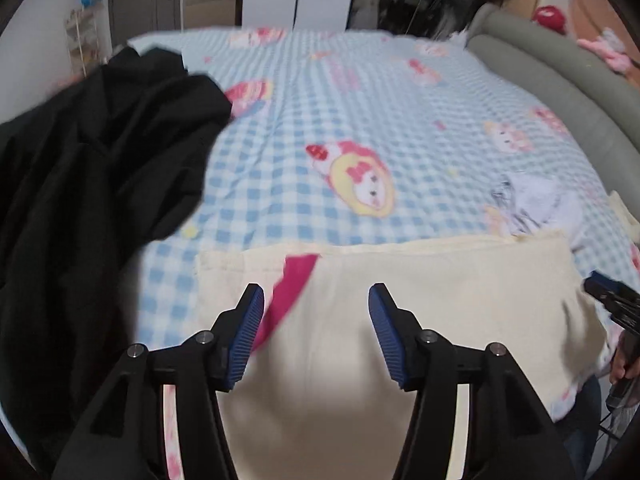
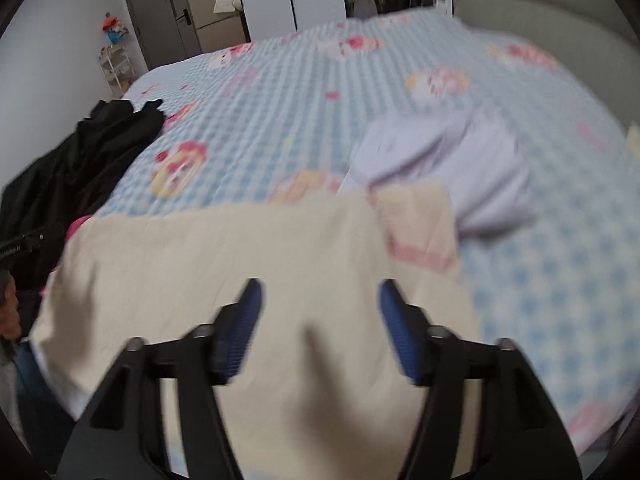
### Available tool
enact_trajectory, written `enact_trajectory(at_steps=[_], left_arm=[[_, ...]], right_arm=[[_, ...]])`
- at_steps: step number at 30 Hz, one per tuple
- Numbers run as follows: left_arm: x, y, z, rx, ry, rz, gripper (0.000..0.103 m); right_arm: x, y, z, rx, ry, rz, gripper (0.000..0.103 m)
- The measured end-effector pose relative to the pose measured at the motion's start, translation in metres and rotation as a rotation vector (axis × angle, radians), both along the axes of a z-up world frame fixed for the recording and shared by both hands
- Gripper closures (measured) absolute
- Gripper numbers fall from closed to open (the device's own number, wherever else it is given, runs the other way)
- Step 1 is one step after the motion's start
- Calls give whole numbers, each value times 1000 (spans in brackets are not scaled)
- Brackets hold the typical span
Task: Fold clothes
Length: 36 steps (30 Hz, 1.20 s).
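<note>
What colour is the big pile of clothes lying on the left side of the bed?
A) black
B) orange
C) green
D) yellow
A: the pile of clothes heaped on the left of the checked bed cover is black, and it shows dark in the right wrist view too, while the flat garment near the grippers is cream.

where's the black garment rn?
The black garment lies crumpled at the left edge of the bed in both wrist views, left of the cream garment and apart from it.
</note>
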<state>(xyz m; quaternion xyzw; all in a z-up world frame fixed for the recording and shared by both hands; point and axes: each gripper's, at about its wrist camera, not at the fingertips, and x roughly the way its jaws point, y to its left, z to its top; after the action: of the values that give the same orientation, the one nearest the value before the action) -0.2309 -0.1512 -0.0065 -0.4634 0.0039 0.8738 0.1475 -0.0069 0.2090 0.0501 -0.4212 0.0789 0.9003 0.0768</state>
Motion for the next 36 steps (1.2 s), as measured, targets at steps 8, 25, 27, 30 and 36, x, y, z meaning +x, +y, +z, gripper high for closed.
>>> enact_trajectory(at_steps=[8,25,27,30,36], left_arm=[[-43,35,-59,-47,-122,1,82],[-54,-12,-35,138,-82,85,64],[-37,-11,-14,64,-17,119,69],[-1,8,-4,70,7,40,68],[33,13,-53,-12,-84,-20,66]], right_arm=[[-67,35,-52,-149,-121,46,36],[-72,56,-66,-204,-71,-61,69],[-58,54,-42,-175,-29,-63,59],[-34,35,-23,-215,-17,-19,54],[10,-26,-30,-210,1,58,54]])
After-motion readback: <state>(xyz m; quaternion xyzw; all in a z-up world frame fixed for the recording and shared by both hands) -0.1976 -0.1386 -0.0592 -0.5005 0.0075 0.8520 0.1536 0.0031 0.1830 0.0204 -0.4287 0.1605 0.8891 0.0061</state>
